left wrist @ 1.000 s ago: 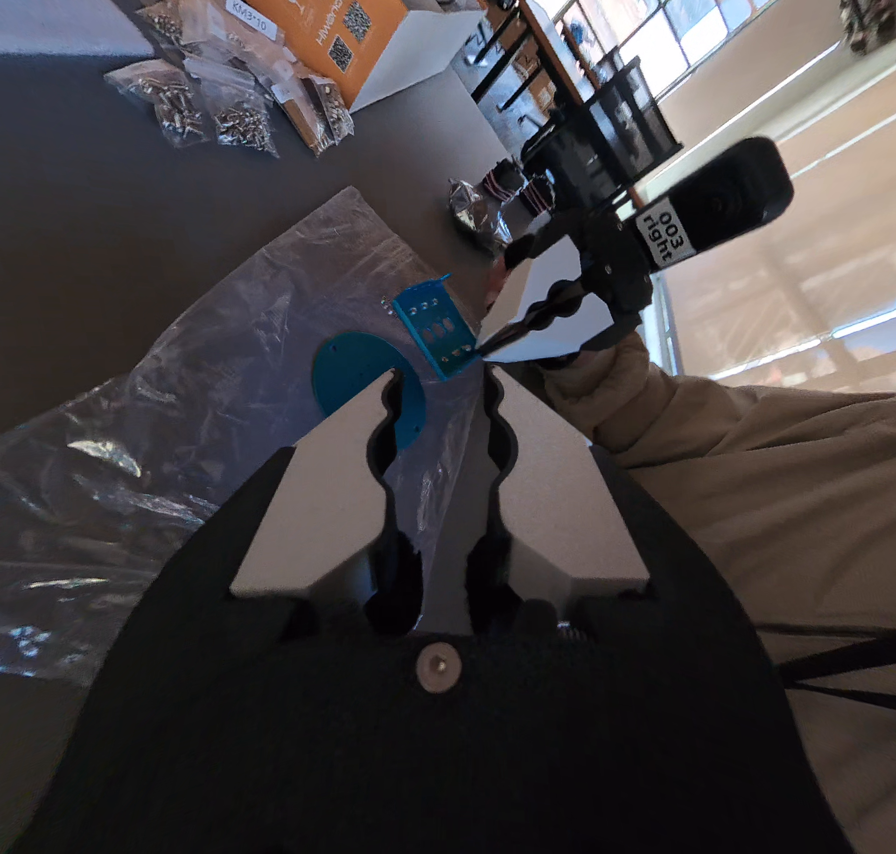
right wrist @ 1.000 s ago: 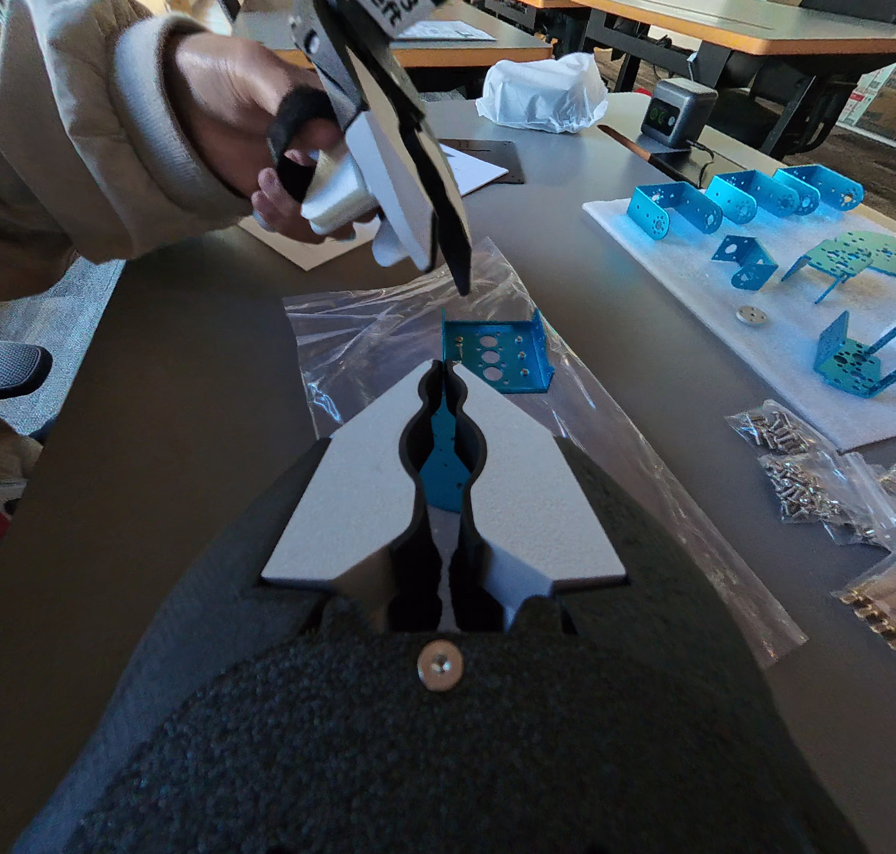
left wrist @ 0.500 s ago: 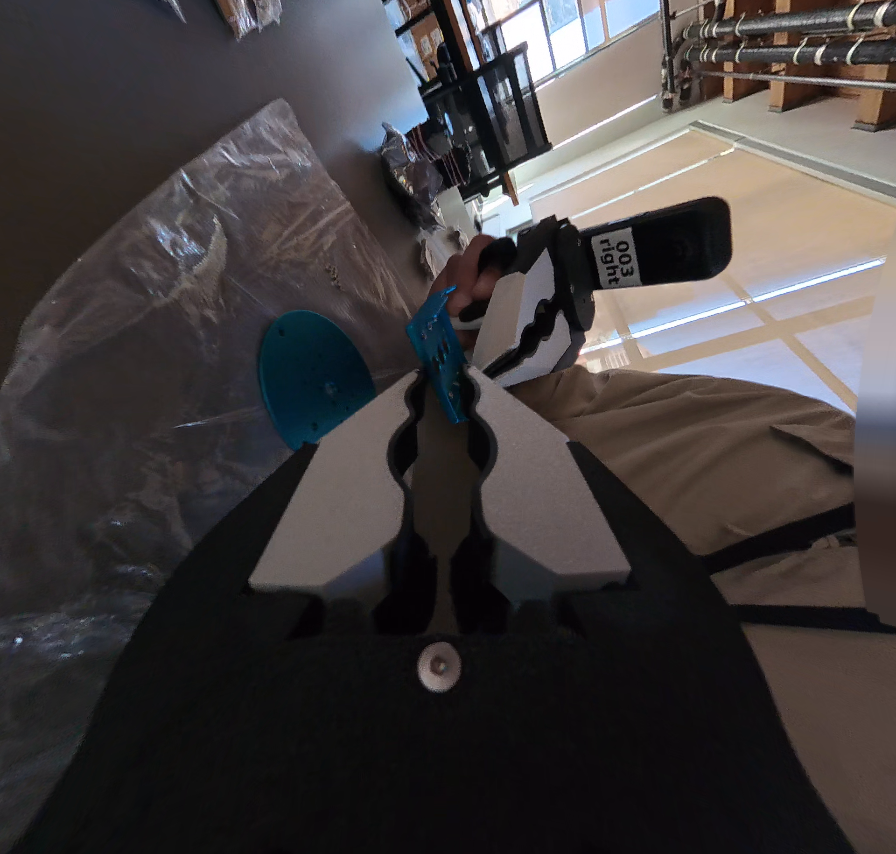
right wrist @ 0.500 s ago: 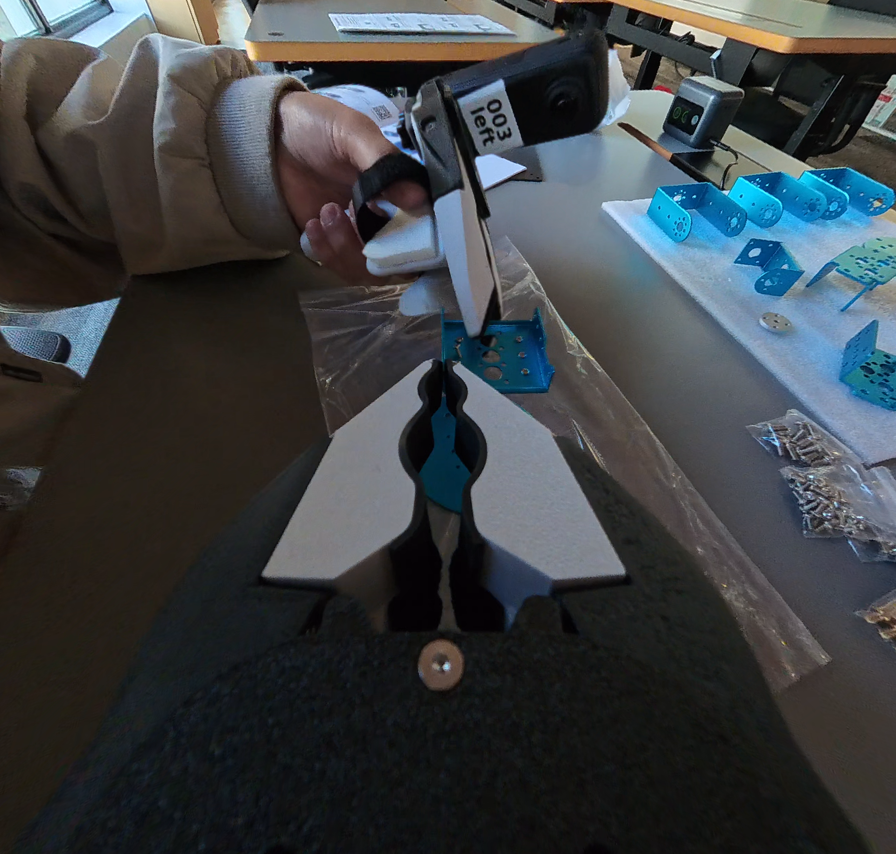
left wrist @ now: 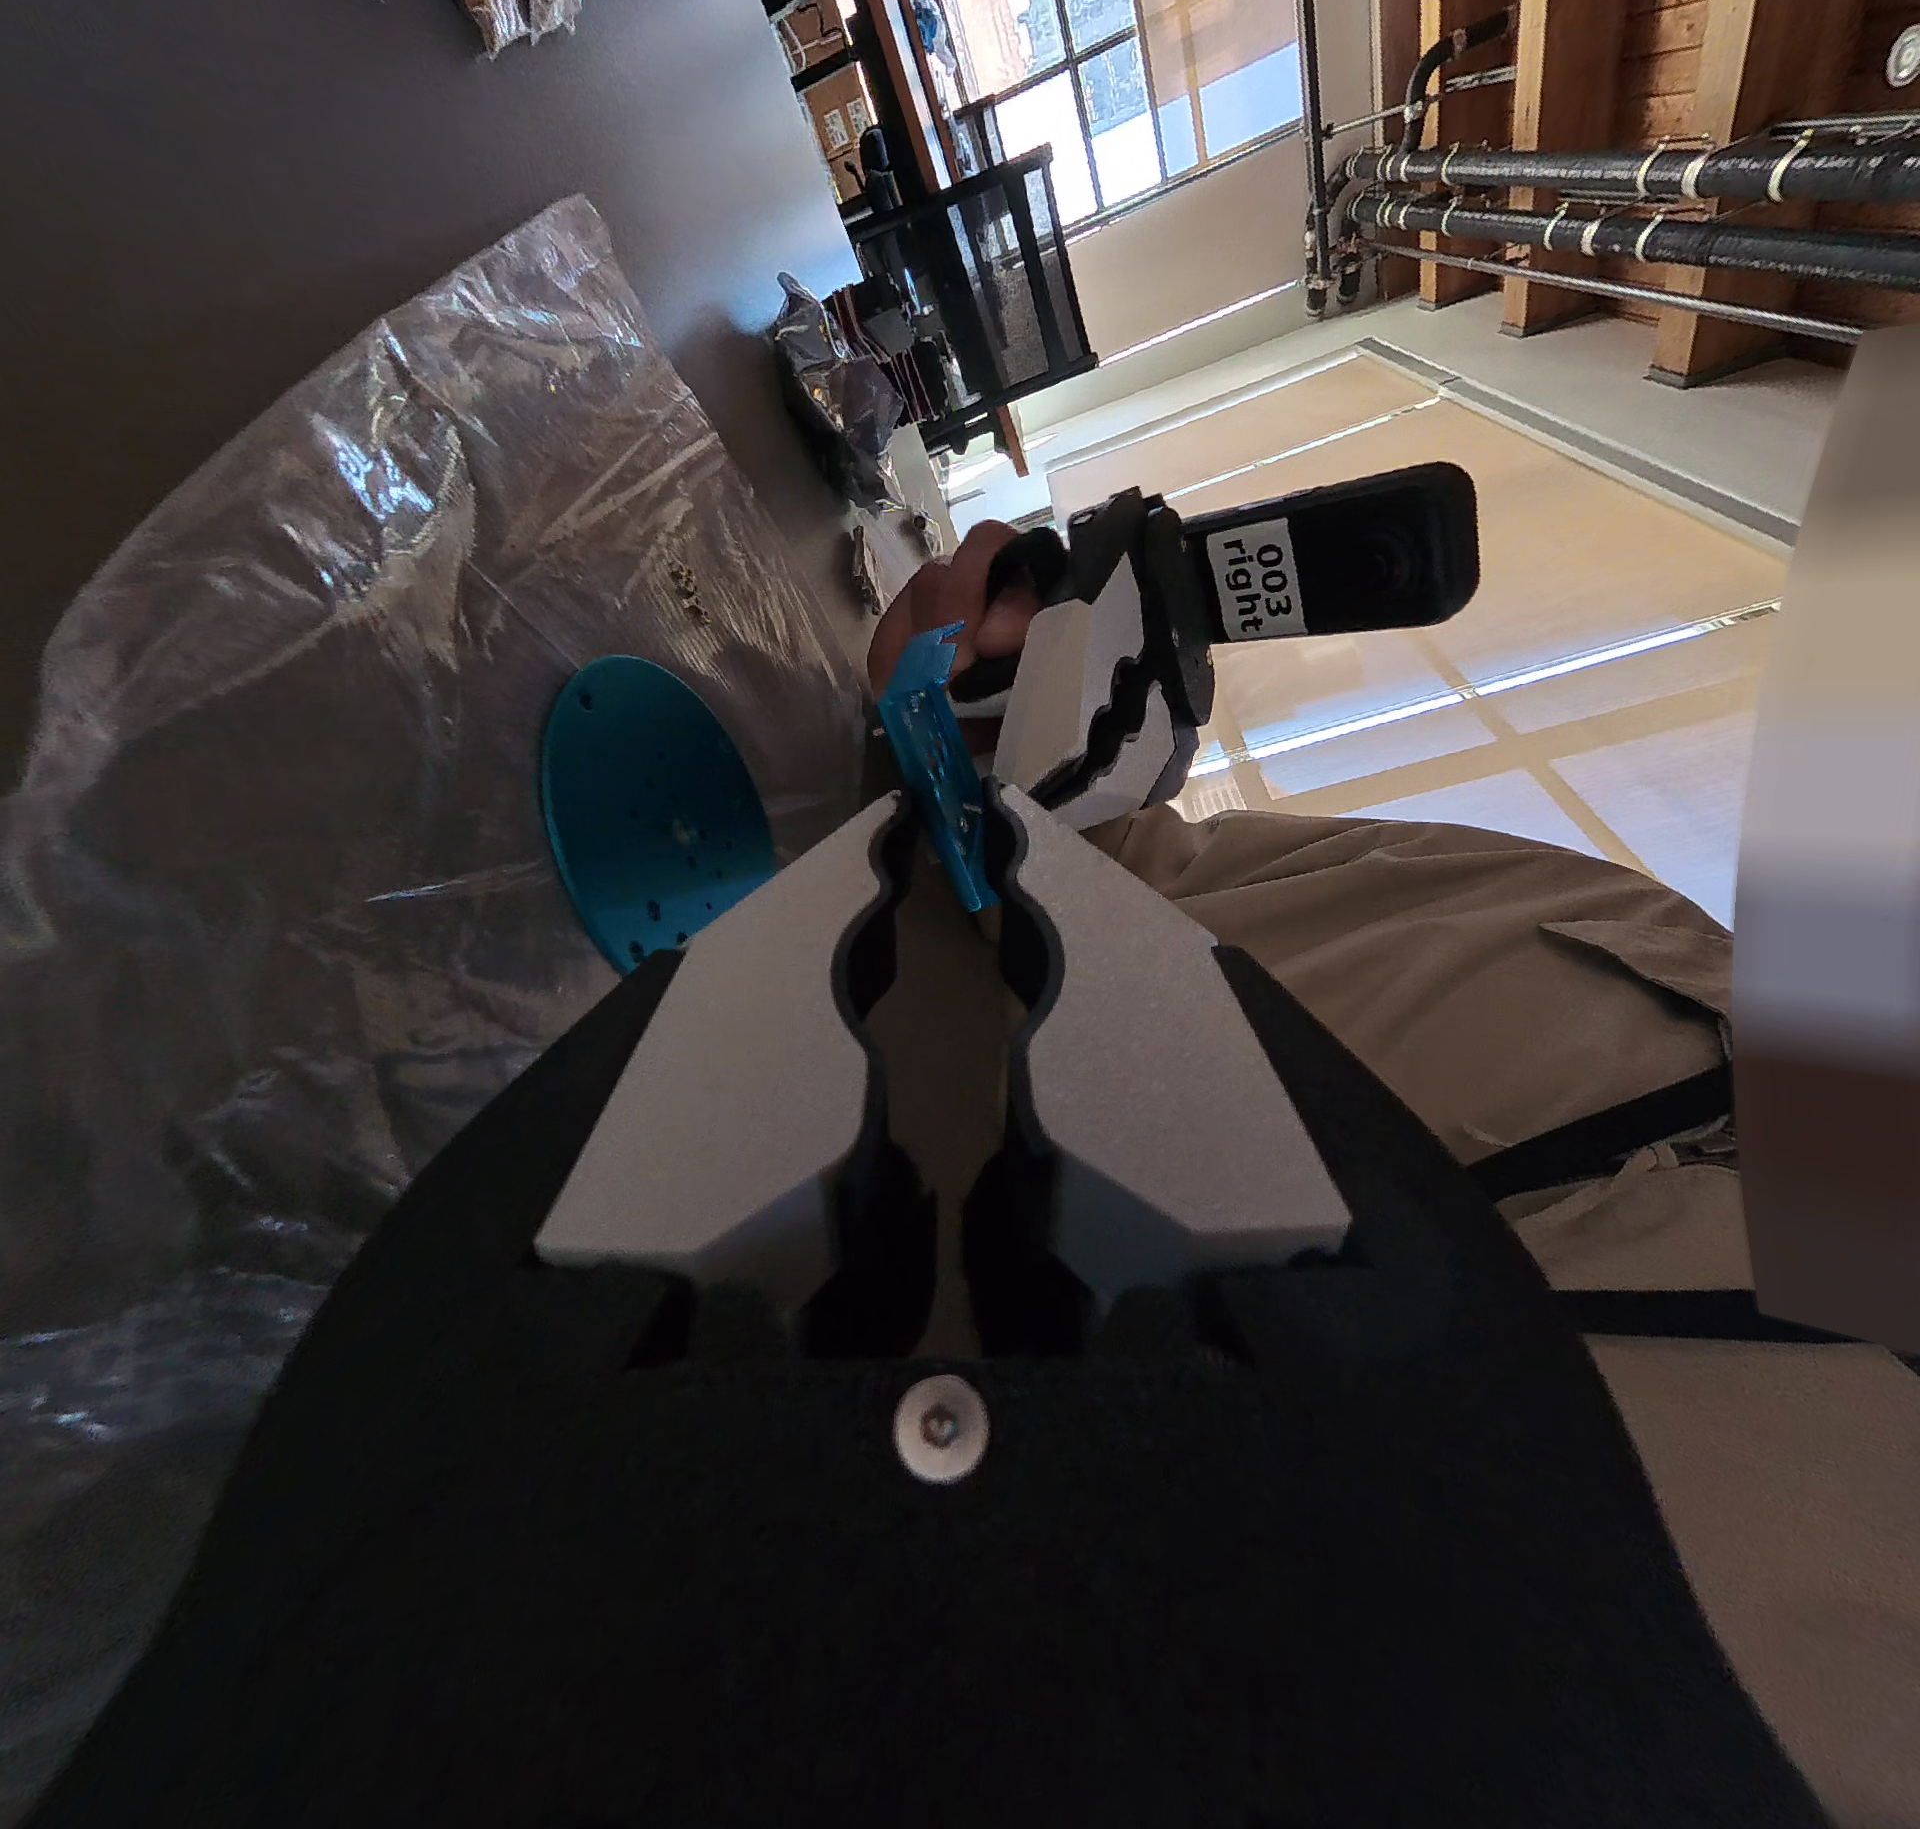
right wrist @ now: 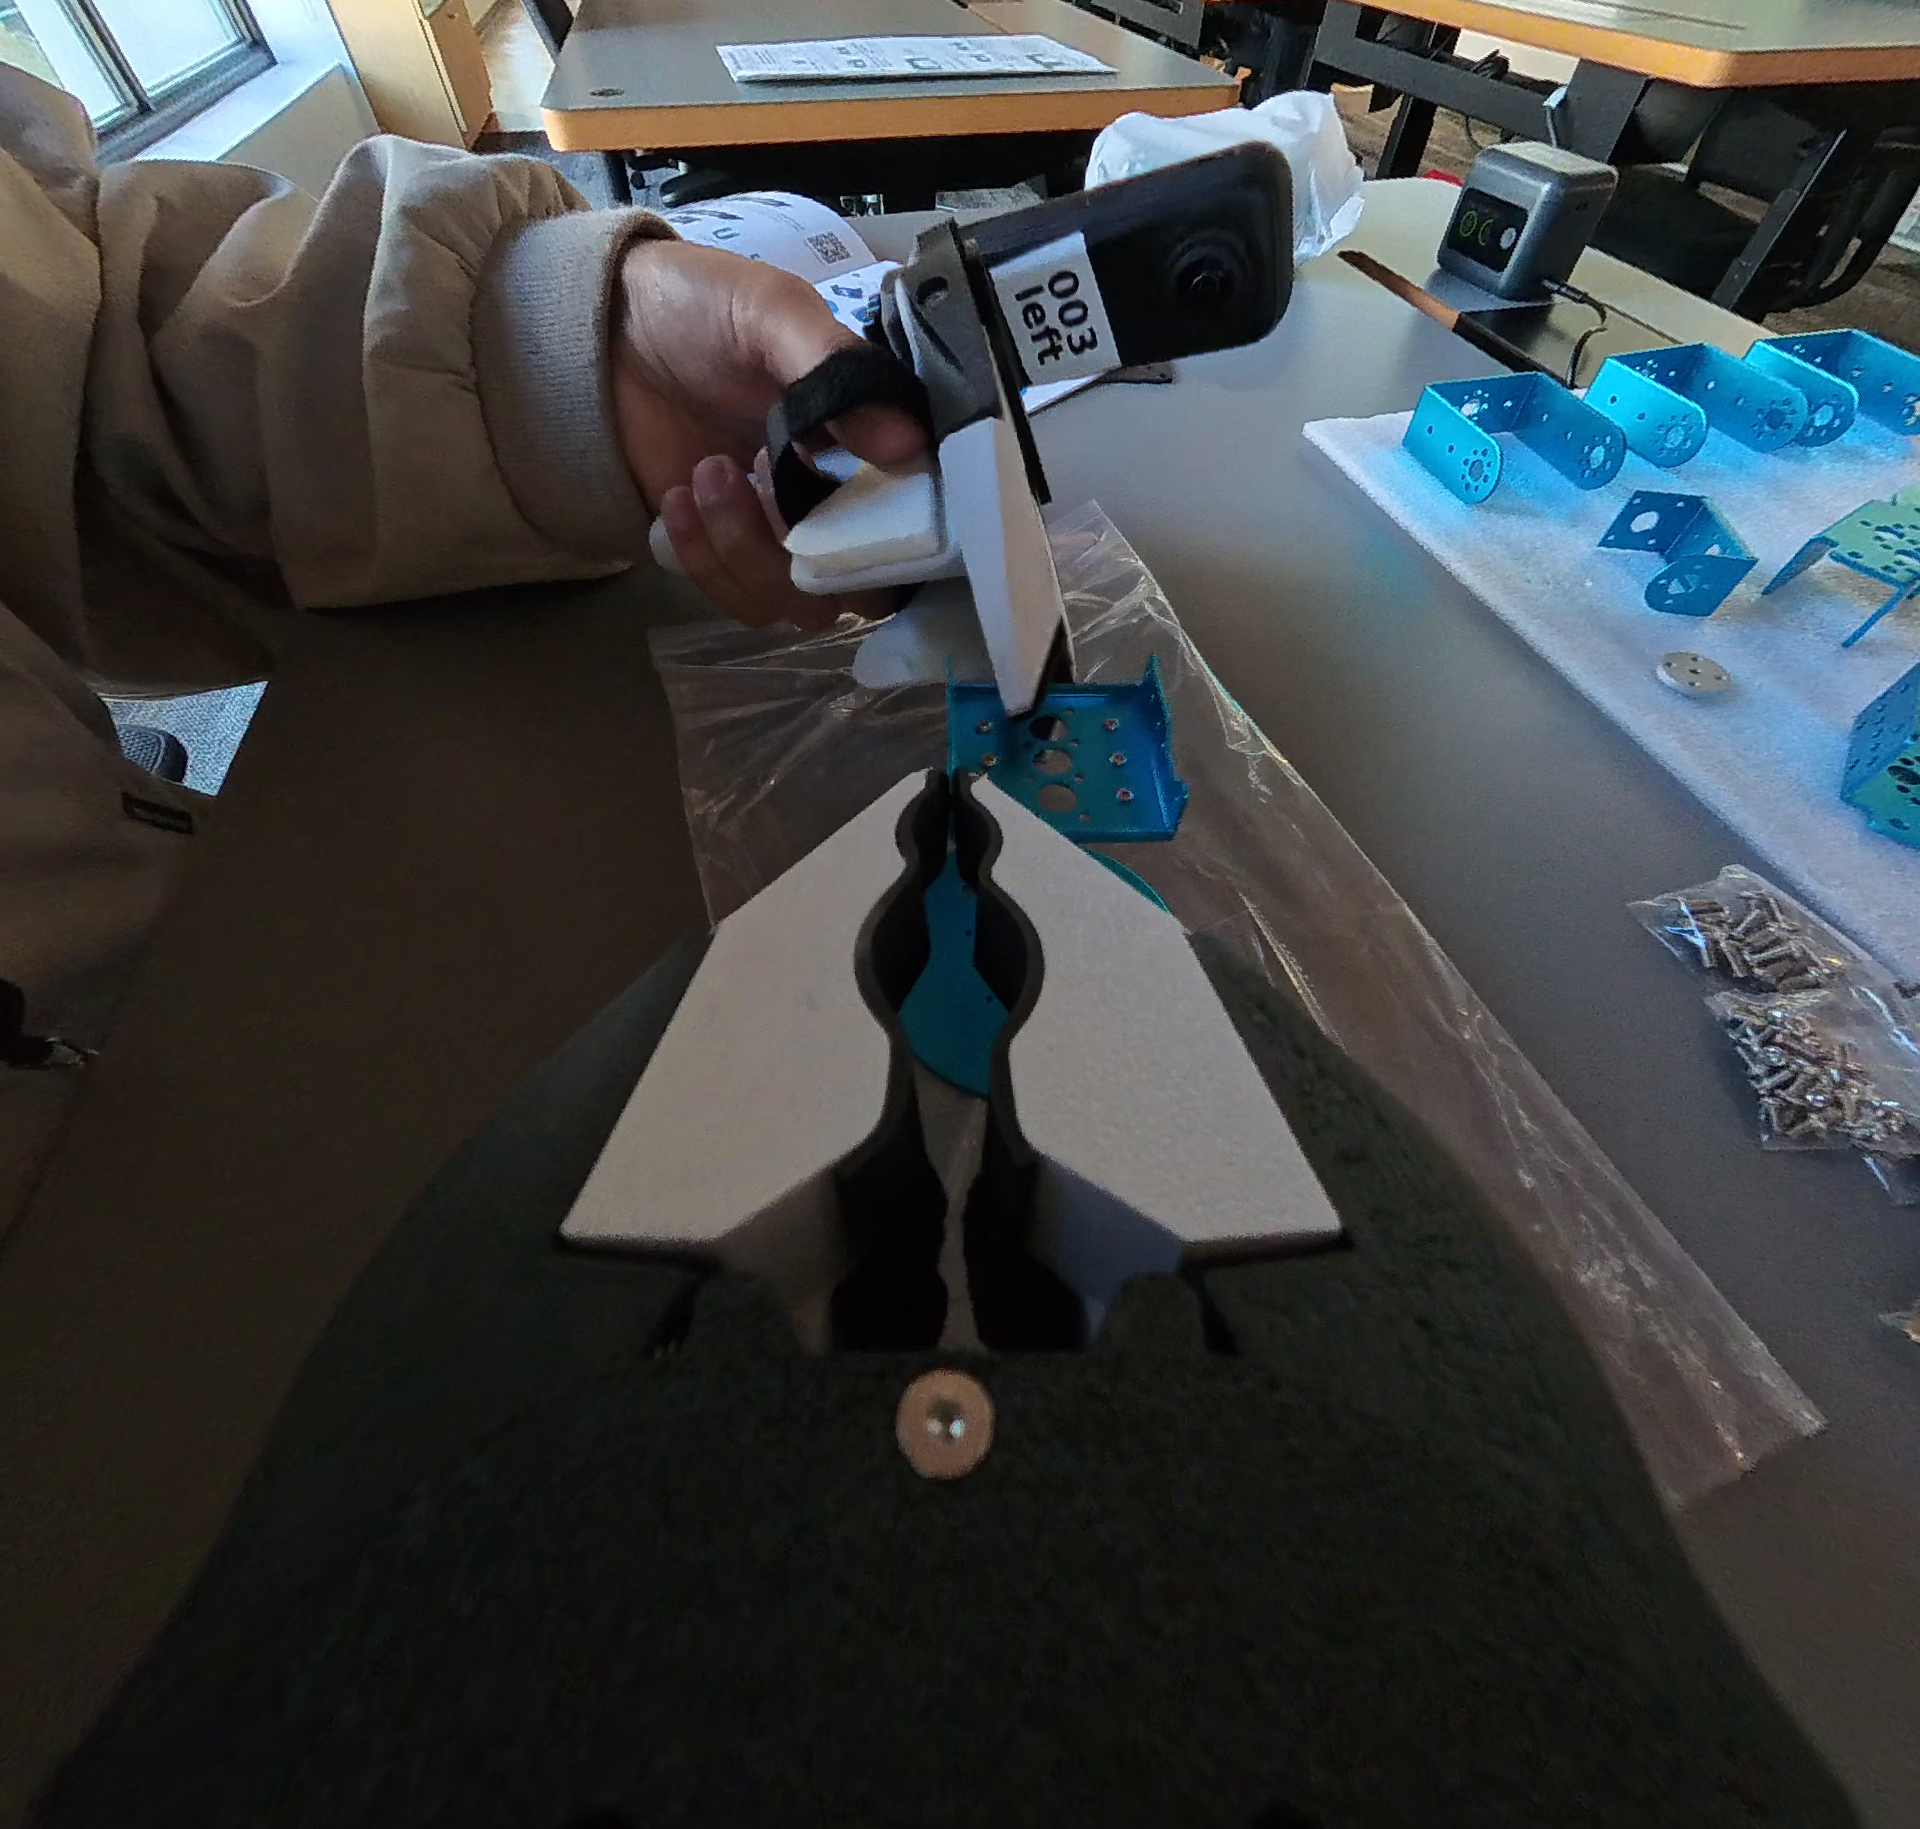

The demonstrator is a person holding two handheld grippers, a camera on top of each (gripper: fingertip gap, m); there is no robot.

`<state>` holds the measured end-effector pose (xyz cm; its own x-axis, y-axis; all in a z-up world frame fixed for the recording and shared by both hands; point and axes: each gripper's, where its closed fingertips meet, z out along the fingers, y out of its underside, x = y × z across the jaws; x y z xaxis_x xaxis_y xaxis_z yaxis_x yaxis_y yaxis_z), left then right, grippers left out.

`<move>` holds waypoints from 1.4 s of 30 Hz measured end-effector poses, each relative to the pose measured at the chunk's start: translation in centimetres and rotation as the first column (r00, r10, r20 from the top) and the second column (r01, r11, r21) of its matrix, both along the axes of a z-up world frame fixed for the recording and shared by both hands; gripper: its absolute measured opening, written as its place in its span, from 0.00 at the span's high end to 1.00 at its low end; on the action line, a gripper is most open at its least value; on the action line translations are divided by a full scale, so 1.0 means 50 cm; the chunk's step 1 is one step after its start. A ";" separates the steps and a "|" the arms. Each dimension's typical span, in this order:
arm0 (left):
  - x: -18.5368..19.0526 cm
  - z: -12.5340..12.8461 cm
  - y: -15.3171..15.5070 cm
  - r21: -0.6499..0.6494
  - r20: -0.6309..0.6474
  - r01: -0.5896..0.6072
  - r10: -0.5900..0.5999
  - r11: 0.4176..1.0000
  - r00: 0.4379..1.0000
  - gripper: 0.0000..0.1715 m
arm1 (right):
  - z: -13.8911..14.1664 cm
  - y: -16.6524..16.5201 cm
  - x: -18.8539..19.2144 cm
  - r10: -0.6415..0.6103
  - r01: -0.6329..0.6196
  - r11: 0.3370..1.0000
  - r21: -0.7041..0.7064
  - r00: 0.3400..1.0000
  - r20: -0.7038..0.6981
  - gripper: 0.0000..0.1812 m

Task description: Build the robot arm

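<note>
Two grippers meet over one blue bracket [right wrist: 1070, 766], a punched U-shaped metal piece held off the dark table [right wrist: 416, 844] above a clear plastic bag [right wrist: 1299, 948]. From my right wrist view, my right gripper [right wrist: 951, 792] has its tips pressed nearly together at the bracket's near left corner, and as far as I can tell they pinch its edge there, though the contact itself is very small in the picture. My left gripper [right wrist: 1023, 704] reaches down from above in a bare hand [right wrist: 717, 408] with a tan sleeve, and its white fingertips touch the bracket's upper edge. In the left wrist view the bracket [left wrist: 940, 792] stands edge-on between my left gripper's [left wrist: 945, 813] tips, which close on its two faces with only the plate's thickness between them. Beyond it the right gripper [left wrist: 1039, 792] comes in from the far side, tips close to the same piece. A blue round disc [left wrist: 655, 823] lies flat on the bag [left wrist: 312, 636] beside the bracket; in the right view I see it mostly through the gap between my own fingers [right wrist: 790, 1052]. Off to my right, a white foam sheet [right wrist: 1558, 574] carries more blue brackets [right wrist: 1507, 434], and small bags of screws [right wrist: 1808, 1062] lie near it on the table.
</note>
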<state>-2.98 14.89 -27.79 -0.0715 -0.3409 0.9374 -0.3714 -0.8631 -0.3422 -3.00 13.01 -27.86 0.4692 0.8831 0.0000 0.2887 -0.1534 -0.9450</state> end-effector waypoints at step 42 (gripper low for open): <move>0.009 -0.018 -0.007 -0.093 -0.078 -0.055 0.048 0.994 0.996 0.99 | -0.039 0.003 0.005 -0.187 -0.151 0.652 -0.743 0.918 -0.351 0.84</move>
<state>-2.53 14.54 -28.67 0.0164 -0.2514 0.9677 -0.3474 -0.9090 -0.2303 -2.76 13.15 -29.83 0.2971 0.4880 -0.8207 -0.0592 -0.8485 -0.5259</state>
